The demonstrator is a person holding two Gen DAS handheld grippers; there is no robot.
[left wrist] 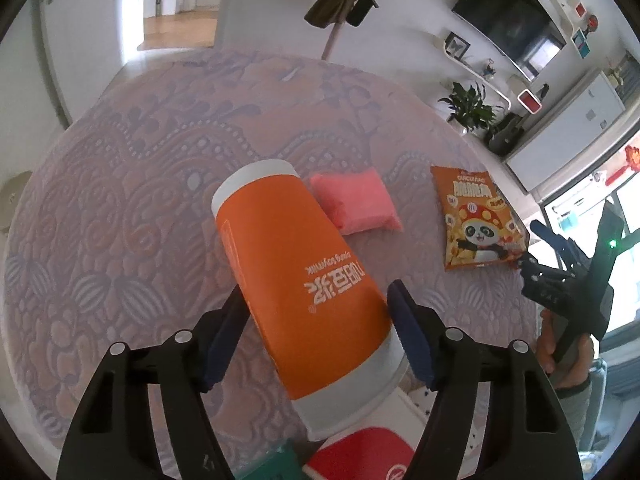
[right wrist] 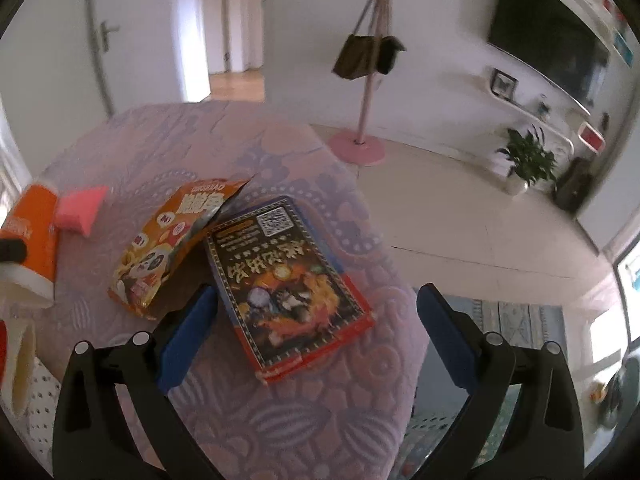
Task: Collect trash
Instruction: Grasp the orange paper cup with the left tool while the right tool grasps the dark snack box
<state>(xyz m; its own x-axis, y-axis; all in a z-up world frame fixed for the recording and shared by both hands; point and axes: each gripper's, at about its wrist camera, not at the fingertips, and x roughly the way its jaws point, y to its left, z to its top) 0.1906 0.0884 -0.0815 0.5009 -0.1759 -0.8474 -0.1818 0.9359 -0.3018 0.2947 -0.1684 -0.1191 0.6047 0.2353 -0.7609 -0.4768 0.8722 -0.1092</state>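
Observation:
An orange paper cup (left wrist: pixel 304 280) with a white rim lies tilted between the blue pads of my left gripper (left wrist: pixel 316 320), which is shut on its sides and holds it above the near table edge. Behind it on the table lie a pink packet (left wrist: pixel 356 204) and an orange snack bag (left wrist: pixel 476 224) with a panda on it. My right gripper (right wrist: pixel 316 328) is open and empty above a dark printed box (right wrist: pixel 288 280), which lies flat beside the snack bag (right wrist: pixel 168 248). A hand holds the right gripper (left wrist: pixel 532 252) at the right edge of the left wrist view.
The round table wears a pink and lilac patterned cloth (left wrist: pixel 120 200). A white perforated basket (right wrist: pixel 36 400) stands below its near edge, with red (left wrist: pixel 360 456) and teal (left wrist: pixel 272 464) items under the cup. A pink coat stand (right wrist: pixel 362 148) stands on the floor beyond.

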